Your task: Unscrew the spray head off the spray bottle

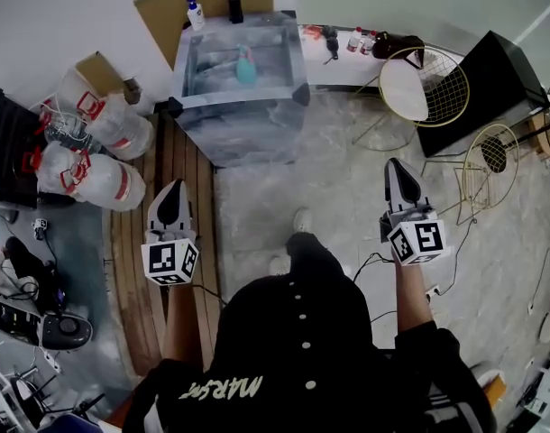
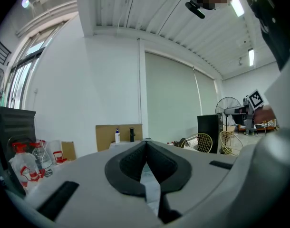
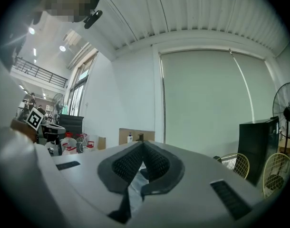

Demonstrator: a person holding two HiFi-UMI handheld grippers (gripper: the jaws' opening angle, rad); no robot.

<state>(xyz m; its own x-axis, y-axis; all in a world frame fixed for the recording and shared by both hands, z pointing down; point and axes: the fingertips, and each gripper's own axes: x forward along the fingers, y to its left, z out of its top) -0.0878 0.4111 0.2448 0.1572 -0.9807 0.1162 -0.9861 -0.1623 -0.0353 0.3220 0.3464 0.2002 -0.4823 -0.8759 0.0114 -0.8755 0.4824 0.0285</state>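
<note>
A teal spray bottle lies on the marbled grey table at the top middle of the head view. Both grippers are held well short of the table, in front of the standing person. My left gripper is shut with nothing between its jaws, and it points toward the table's left front corner. My right gripper is also shut and empty, off to the table's right over the pale floor. In the left gripper view the closed gripper hides the table. The right gripper view shows its closed gripper likewise covering it.
Large water jugs with red handles crowd the floor at the left. Two gold wire chairs and a black cabinet stand right of the table. A small white bottle and cardboard sit behind it. Cables trail on the floor.
</note>
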